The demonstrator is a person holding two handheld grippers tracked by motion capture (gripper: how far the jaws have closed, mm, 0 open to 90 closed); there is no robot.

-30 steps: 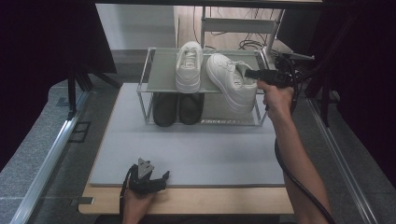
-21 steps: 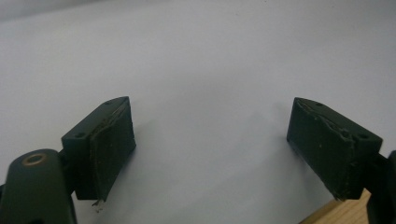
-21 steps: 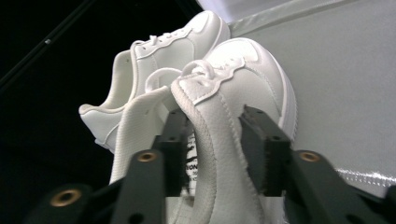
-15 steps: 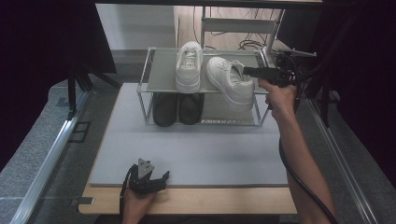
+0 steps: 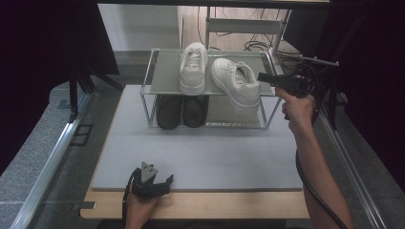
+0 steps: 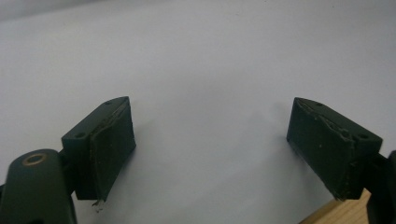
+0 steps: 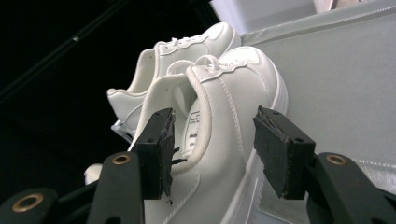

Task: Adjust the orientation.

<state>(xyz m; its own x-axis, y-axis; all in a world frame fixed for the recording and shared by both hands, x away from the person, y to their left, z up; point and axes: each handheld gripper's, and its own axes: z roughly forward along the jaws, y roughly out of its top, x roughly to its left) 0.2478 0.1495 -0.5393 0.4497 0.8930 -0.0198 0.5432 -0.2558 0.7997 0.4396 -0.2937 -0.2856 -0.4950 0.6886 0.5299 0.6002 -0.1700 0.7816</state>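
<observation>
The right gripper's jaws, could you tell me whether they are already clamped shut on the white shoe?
No, the right gripper has its jaws apart on either side of the white shoe's side wall, with visible gaps.

The left gripper [image 5: 154, 182] rests low at the near edge, held in the left hand [image 5: 138, 207], its fingers [image 6: 105, 144] spread wide apart. The right gripper [image 5: 267, 78] is raised on an outstretched forearm [image 5: 315, 162], fingers [image 7: 156, 149] parted.

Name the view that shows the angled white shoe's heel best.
Right gripper view: the heel sits close up between the open right tongs, with collar and stitching clear. The high view shows the whole shoe small, on the rack's top shelf. The left gripper view faces the mat.
</observation>
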